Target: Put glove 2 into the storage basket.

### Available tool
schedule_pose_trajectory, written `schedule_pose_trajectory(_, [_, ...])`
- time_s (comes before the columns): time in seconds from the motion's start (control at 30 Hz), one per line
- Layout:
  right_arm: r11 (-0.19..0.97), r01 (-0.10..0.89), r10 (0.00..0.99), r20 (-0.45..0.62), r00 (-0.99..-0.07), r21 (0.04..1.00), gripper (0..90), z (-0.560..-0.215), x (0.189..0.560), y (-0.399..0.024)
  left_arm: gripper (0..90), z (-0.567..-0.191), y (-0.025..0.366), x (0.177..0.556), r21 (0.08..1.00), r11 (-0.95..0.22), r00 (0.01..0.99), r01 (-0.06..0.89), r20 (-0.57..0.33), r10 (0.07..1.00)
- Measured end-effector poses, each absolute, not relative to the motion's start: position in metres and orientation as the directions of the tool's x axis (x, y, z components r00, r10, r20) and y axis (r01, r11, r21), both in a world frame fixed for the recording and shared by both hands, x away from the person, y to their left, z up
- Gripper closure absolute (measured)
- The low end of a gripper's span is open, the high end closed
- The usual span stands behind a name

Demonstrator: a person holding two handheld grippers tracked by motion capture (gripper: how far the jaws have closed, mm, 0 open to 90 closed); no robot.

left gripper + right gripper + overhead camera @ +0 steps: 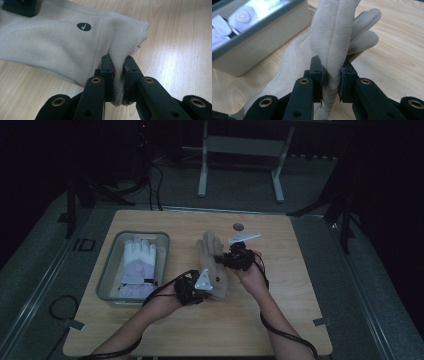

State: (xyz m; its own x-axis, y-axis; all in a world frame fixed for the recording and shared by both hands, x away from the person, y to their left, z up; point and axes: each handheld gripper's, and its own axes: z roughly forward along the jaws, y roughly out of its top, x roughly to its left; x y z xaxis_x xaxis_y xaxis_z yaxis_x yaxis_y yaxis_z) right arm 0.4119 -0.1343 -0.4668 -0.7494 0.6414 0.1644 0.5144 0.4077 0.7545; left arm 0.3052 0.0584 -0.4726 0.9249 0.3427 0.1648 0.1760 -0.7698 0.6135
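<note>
I count one beige suede-like fabric glove (212, 265) in my grip, lying lengthwise near the middle of the light wooden surface (280, 320), cuff end toward me and its glove tips pointing away. In the left gripper view a small dark oval logo patch (84, 26) sits on its cloth. There is one more glove, a white and pale lilac padded glove (138, 267), so two gloves in all; that second one lies inside the single clear plastic rectangular bin (111, 265), which stands just to the left of the beige glove on the same surface.

I have two grippers working. My left gripper (196, 289) is at the near cuff end, its fingers (107, 72) clenched on a pinched fold of the cuff edge, the cloth squeezed thin between the pads. My right gripper (231, 257) is at the far half of the glove from the right side, its fingers (346, 80) clamped on a raised ridge of fabric below the glove's own finger sleeves.

Both forearms come in from the bottom edge, angled inward toward each other, the left hand (167, 300) lower and nearer me, the right hand (252, 277) farther up the surface. One cable trails back along each arm.
</note>
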Motion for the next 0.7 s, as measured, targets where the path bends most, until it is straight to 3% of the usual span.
schedule_pose_trajectory(0.7, [0.435,0.442,0.575,0.136,-0.807,0.784,76.6,-0.433,0.414,-0.072,81.4,-0.446,0.111,0.298,0.595,-0.778,0.902,0.205,0.194,0.386])
